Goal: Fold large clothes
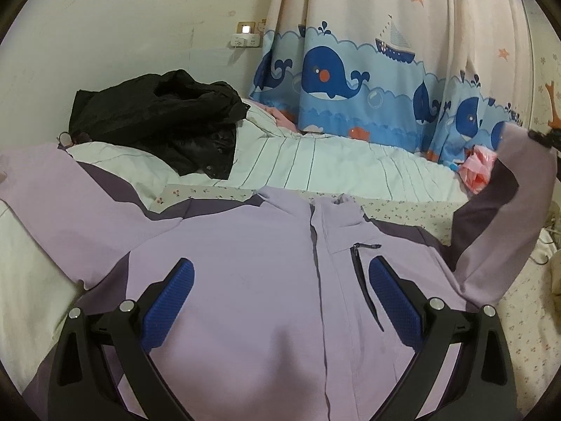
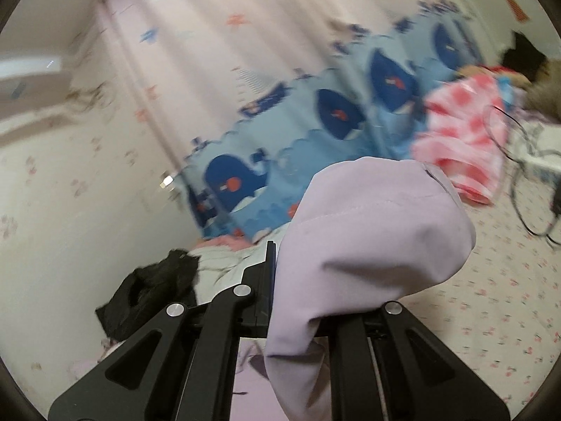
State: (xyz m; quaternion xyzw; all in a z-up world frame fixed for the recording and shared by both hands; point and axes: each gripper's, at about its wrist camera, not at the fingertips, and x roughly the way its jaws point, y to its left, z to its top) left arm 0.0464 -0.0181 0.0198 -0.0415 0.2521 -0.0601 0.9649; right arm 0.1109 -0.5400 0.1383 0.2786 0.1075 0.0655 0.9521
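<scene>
A lilac jacket (image 1: pixel 245 280) with dark purple bands lies front-up on the bed, zipper closed, collar toward the wall. My left gripper (image 1: pixel 280 280) is open, its blue pads just above the jacket's chest on either side of the zipper. One sleeve (image 1: pixel 498 217) is lifted at the right, held up by my right gripper (image 1: pixel 541 138). In the right wrist view my right gripper (image 2: pixel 298 280) is shut on the sleeve's cuff end (image 2: pixel 368 238), which drapes over the fingers. The other sleeve (image 1: pixel 52 189) lies spread out to the left.
A black jacket (image 1: pixel 161 119) lies crumpled on the striped quilt (image 1: pixel 315 165) by the wall. A whale-print curtain (image 1: pixel 350 70) hangs behind. A pink cloth (image 2: pixel 463 140) and black cables (image 2: pixel 526 193) lie on the floral sheet (image 2: pixel 491 298) at the right.
</scene>
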